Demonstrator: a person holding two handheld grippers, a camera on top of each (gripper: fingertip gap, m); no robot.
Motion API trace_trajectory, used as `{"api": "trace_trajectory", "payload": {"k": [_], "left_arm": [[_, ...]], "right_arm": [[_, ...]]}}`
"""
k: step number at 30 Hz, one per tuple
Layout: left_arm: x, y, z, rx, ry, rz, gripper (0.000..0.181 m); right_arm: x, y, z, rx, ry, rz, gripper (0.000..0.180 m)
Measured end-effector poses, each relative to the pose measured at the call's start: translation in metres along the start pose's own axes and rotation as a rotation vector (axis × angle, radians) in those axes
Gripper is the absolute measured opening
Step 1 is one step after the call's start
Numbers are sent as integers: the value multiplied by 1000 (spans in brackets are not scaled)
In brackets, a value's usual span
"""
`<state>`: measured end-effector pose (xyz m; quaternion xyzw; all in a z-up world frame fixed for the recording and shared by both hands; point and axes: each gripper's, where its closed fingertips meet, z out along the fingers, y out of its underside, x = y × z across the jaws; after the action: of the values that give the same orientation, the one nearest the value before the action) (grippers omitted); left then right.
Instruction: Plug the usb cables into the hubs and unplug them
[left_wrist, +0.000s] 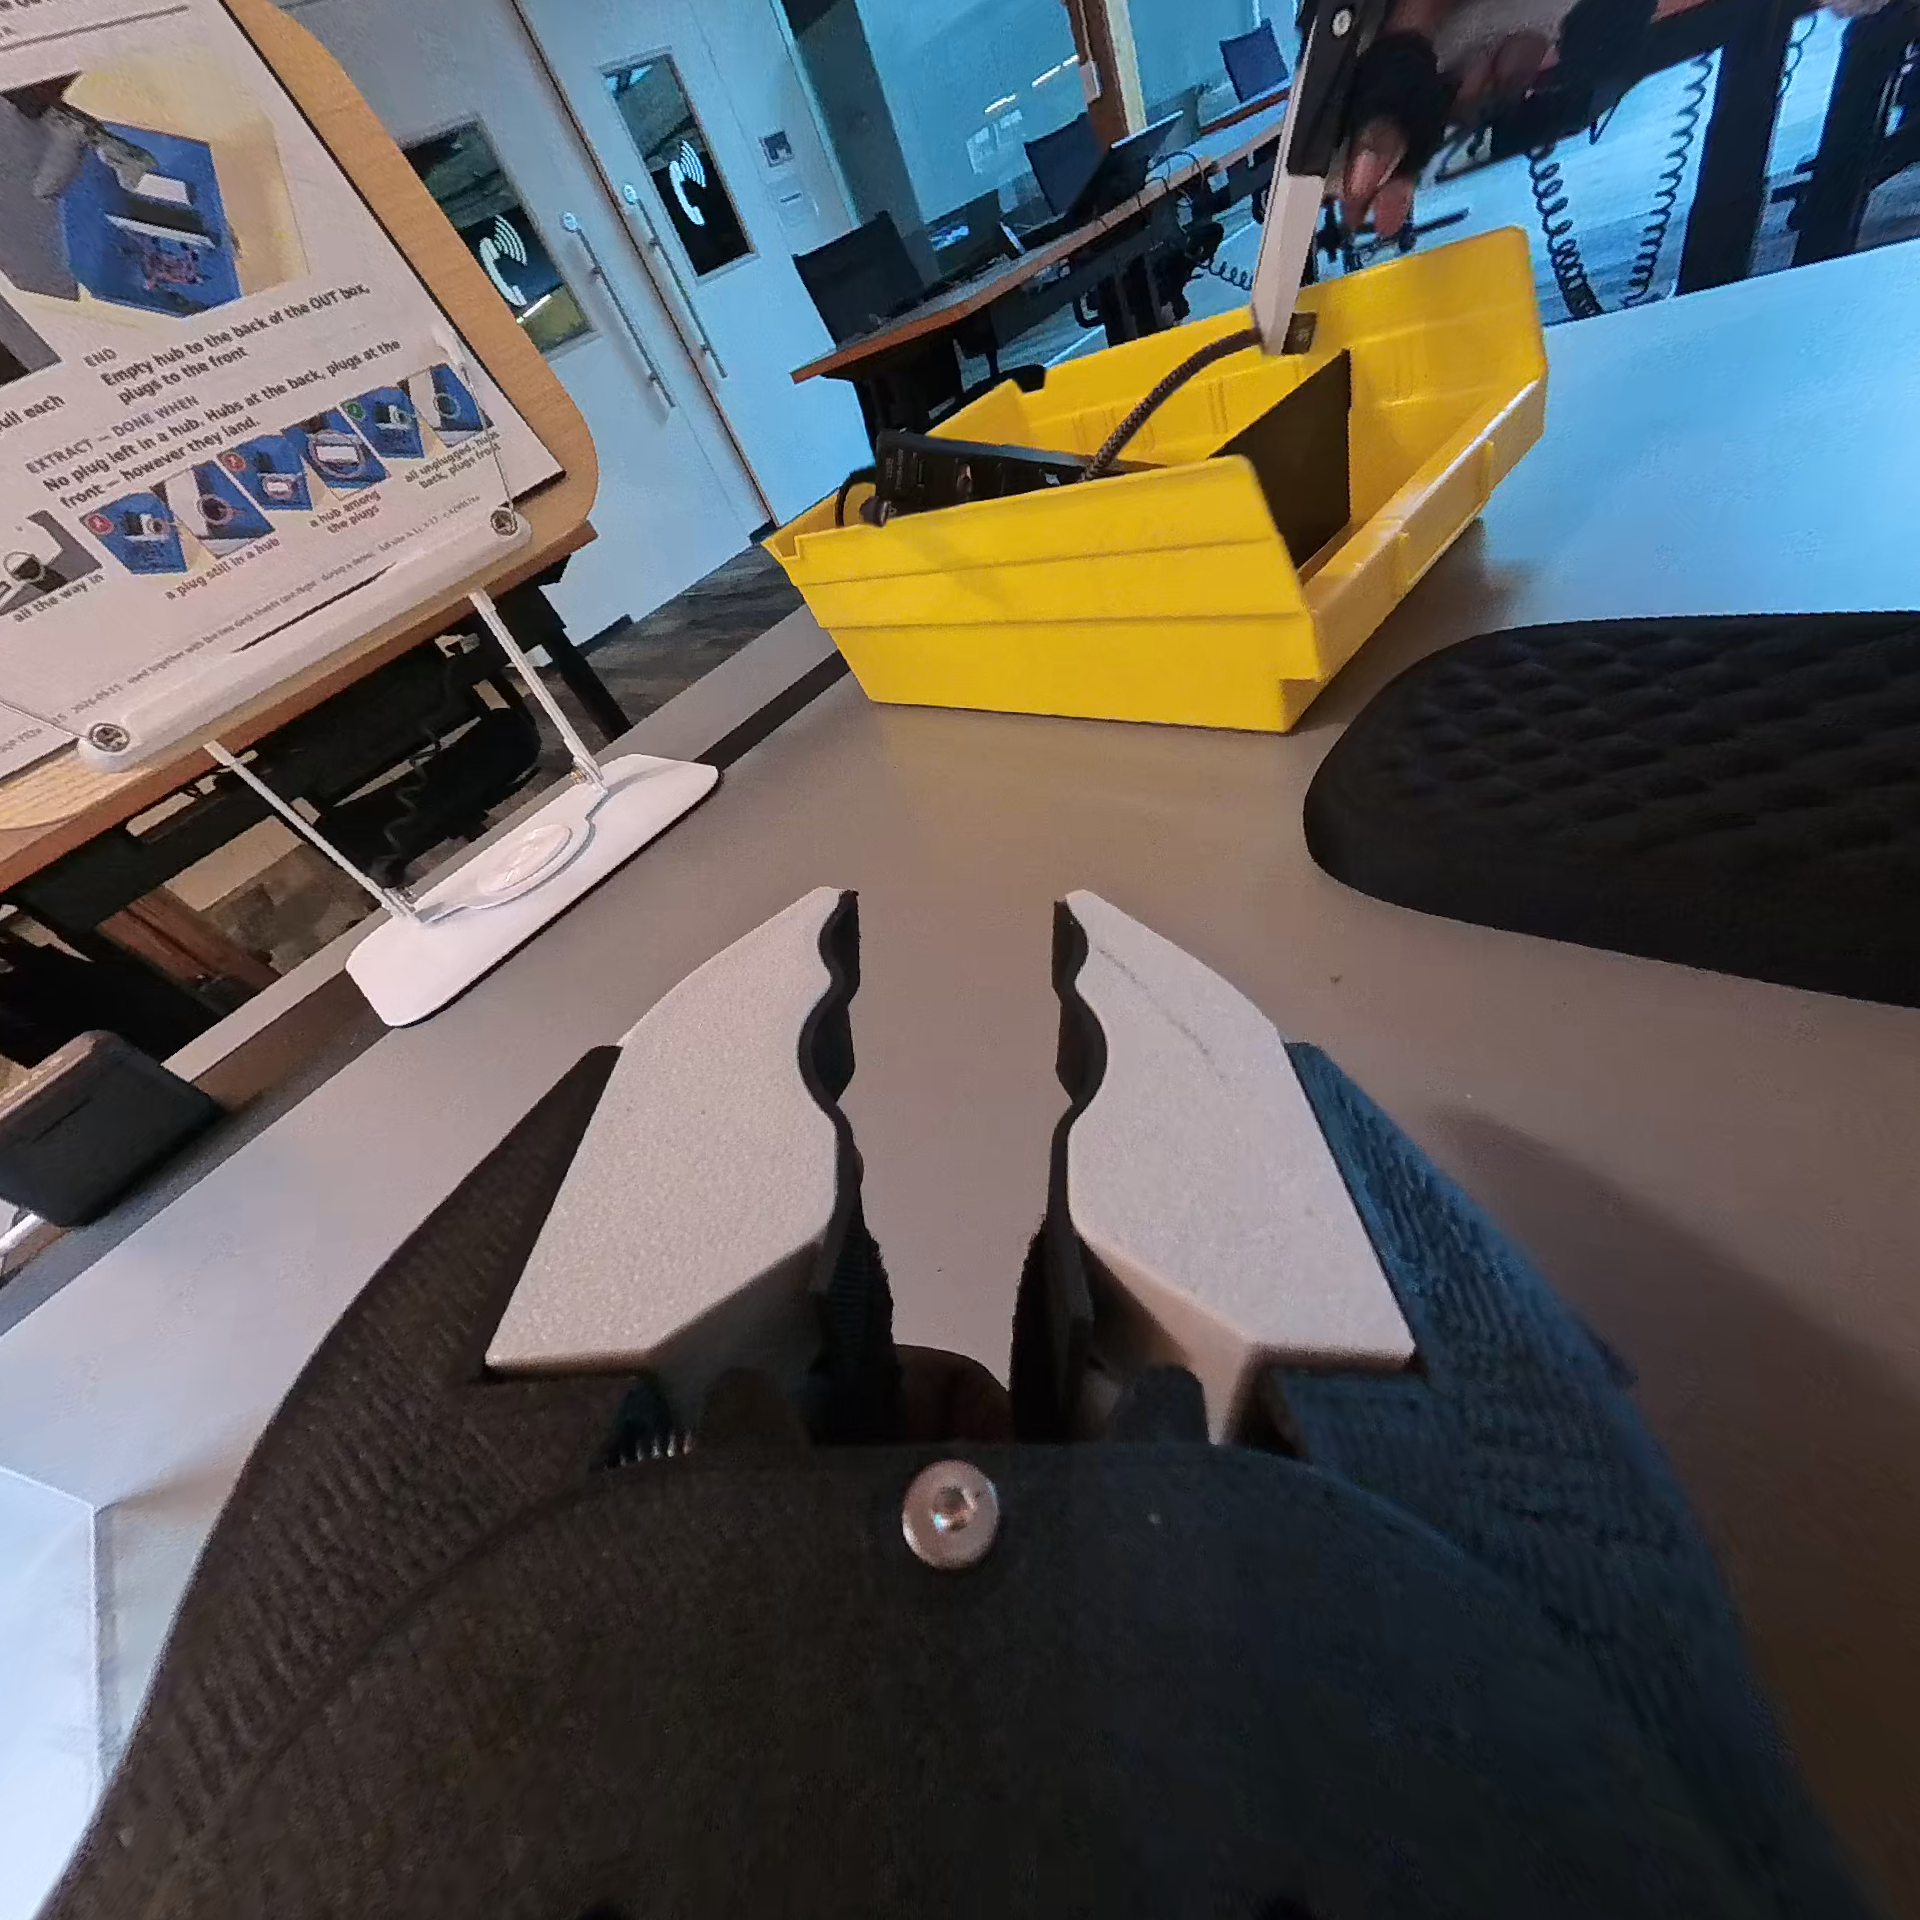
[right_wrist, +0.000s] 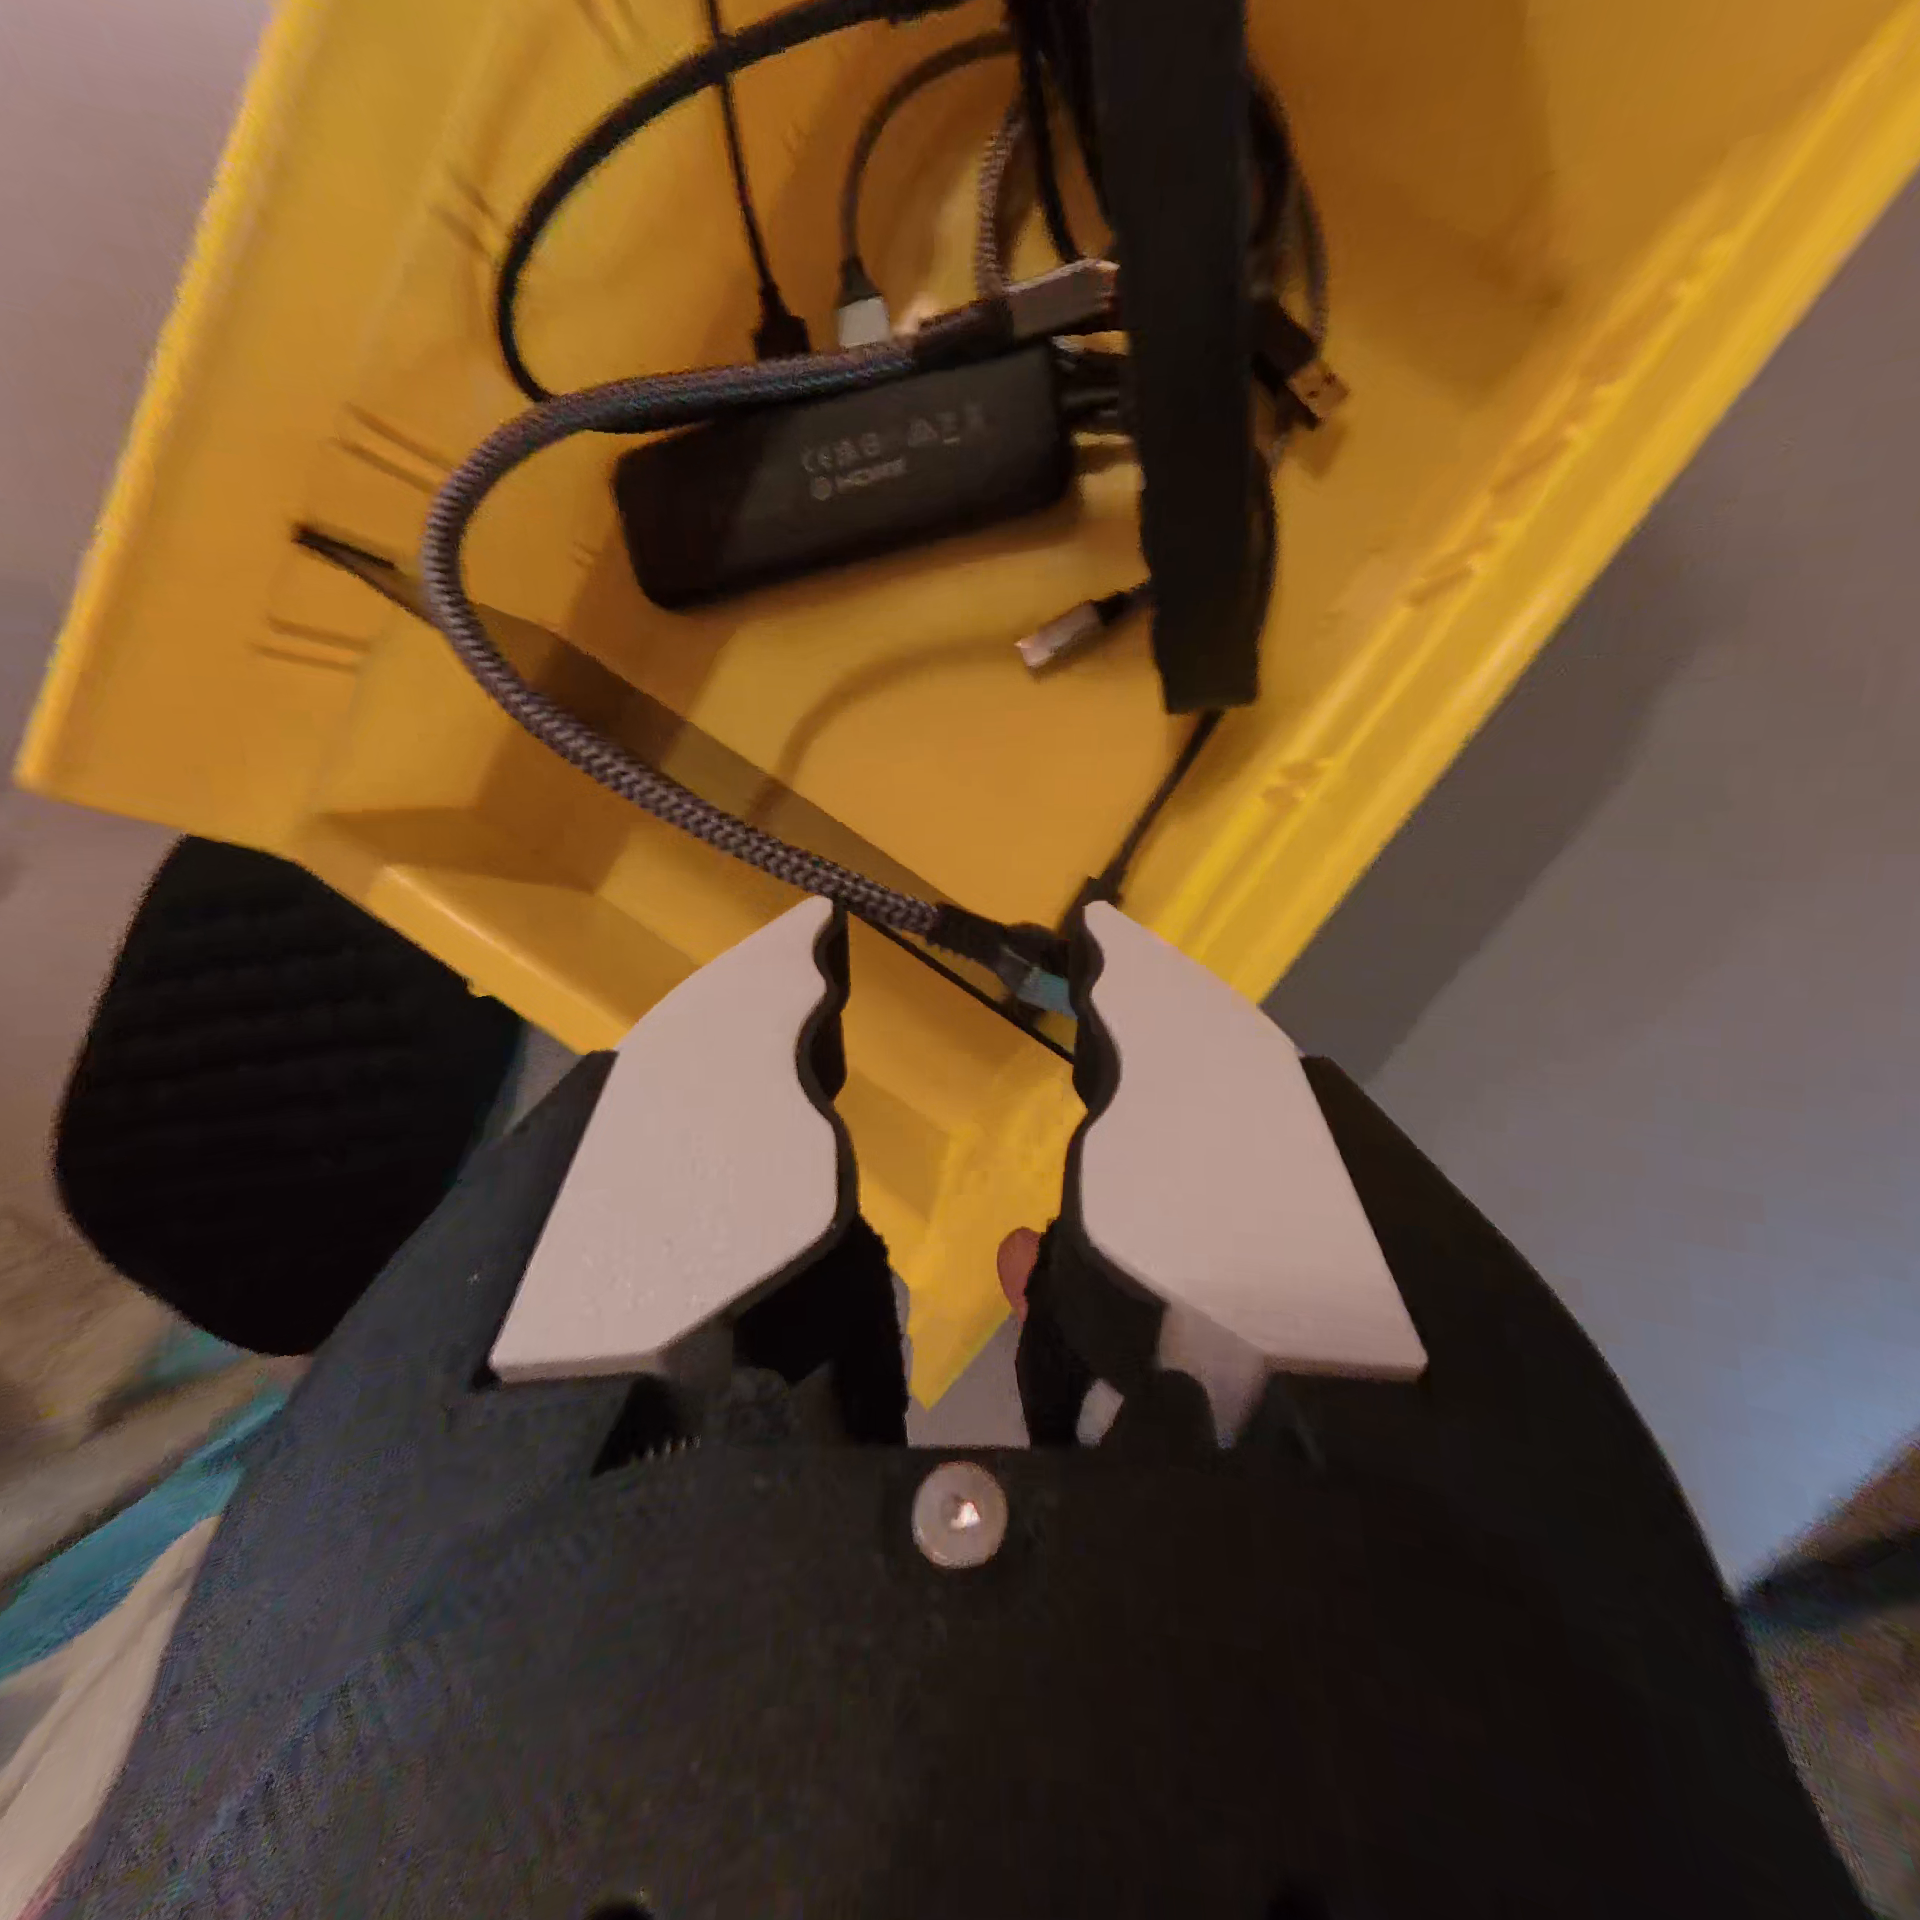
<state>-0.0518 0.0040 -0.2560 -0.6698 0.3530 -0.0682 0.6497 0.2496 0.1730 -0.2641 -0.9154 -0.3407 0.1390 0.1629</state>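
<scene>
Yellow bin (right_wrist: 312, 436) under the right tongs (right_wrist: 961, 940) — apart, angled down — left tongs (left_wrist: 956, 914) apart above the table (left_wrist: 1039, 790).

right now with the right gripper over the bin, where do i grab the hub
Grip the hub across its narrow width near the middle, coming straight down from above. It lies flat on the floor of the yellow bin with both long sides exposed. Keep clear of the end by the black divider, where plugs crowd it. The right gripper is open, with the braided cable plug against one finger.
</scene>
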Motion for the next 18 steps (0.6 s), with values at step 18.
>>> {"api": "trace_trajectory", "payload": {"k": [18], "left_arm": [[3, -2, -1, 6, 0, 25, 36]], "right_arm": [[11, -12, 16, -220, 447, -606, 2]]}}
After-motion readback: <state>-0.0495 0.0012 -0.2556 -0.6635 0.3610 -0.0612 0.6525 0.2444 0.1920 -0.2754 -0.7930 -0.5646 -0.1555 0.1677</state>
